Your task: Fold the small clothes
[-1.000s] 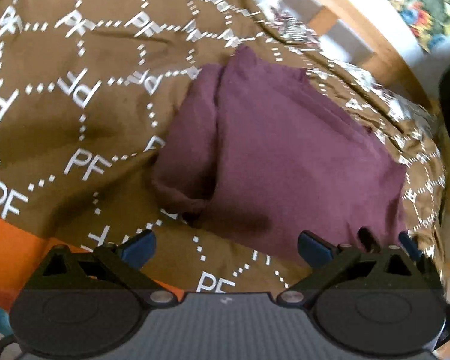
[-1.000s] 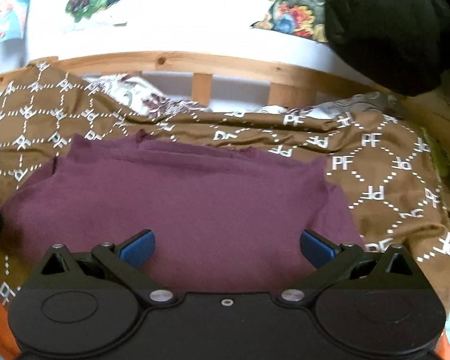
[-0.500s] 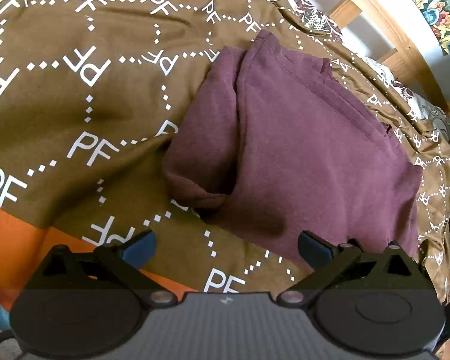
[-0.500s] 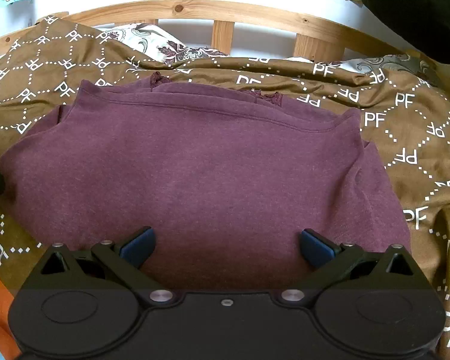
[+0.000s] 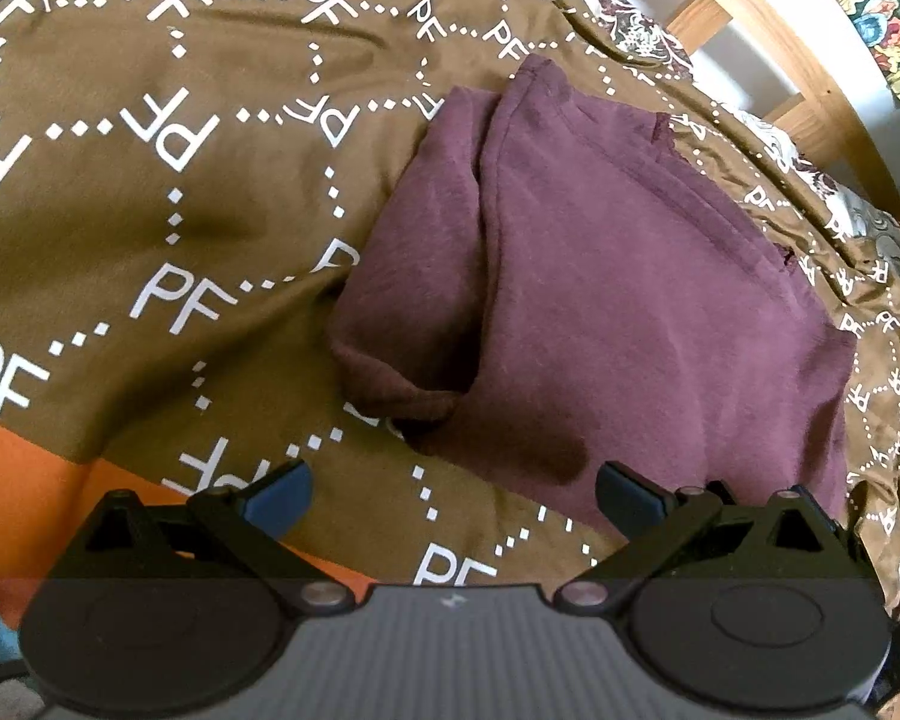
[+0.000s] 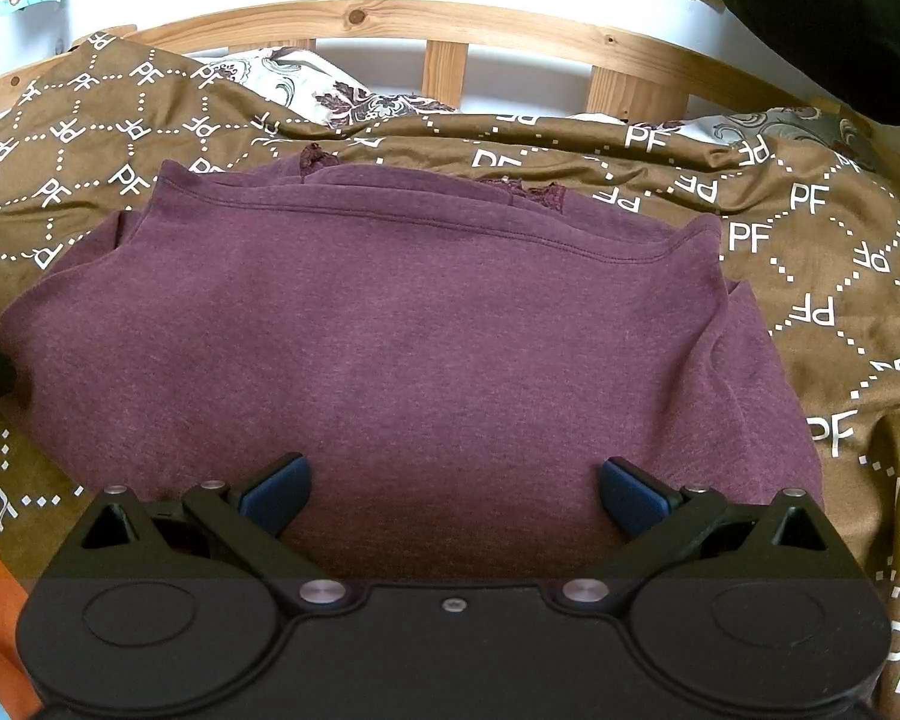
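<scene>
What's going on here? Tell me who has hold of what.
A person holding a gripper in each hand is folding a maroon top on a bed covered by a brown blanket printed with PF. Nothing is held right now. The left gripper is open over the blanket, at the near corner of the garment. The right gripper is open above the garment's near edge. The top lies partly folded, one sleeve tucked at its side.
</scene>
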`<control>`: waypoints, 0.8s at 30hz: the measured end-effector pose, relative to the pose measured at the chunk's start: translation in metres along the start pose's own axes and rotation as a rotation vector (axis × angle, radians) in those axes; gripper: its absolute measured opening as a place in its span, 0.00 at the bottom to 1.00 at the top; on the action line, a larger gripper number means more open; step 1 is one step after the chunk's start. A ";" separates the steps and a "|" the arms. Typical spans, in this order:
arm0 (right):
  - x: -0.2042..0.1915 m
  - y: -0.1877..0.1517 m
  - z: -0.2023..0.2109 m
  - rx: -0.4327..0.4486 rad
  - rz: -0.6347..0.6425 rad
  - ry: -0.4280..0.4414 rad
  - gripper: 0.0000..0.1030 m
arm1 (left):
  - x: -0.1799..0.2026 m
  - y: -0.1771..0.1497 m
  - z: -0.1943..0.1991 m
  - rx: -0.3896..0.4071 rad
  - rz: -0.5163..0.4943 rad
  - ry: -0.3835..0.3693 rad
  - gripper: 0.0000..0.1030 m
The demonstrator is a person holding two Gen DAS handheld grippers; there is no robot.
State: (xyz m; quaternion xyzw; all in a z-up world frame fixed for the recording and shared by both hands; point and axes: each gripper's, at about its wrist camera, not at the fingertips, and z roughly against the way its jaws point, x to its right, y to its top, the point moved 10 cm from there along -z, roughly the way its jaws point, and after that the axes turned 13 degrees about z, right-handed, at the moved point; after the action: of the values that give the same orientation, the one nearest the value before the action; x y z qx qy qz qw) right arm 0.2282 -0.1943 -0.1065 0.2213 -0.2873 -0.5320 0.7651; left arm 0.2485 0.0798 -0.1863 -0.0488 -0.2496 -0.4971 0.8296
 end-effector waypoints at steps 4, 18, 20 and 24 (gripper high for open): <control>0.000 0.000 0.000 0.000 -0.001 0.001 1.00 | 0.001 0.005 -0.009 -0.003 0.030 -0.002 0.99; 0.000 0.000 0.000 -0.001 -0.001 0.002 0.99 | 0.002 0.035 -0.014 0.097 0.163 -0.121 0.99; 0.000 0.000 0.000 -0.002 -0.001 0.002 1.00 | 0.003 0.037 -0.017 0.100 0.154 -0.111 0.99; 0.000 0.000 0.000 -0.002 -0.002 0.003 1.00 | 0.008 0.034 -0.020 0.088 0.087 -0.081 0.96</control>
State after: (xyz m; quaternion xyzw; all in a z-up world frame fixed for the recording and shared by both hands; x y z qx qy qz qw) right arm 0.2283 -0.1947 -0.1065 0.2215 -0.2854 -0.5327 0.7653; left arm 0.2880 0.0841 -0.1940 -0.0430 -0.3023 -0.4466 0.8410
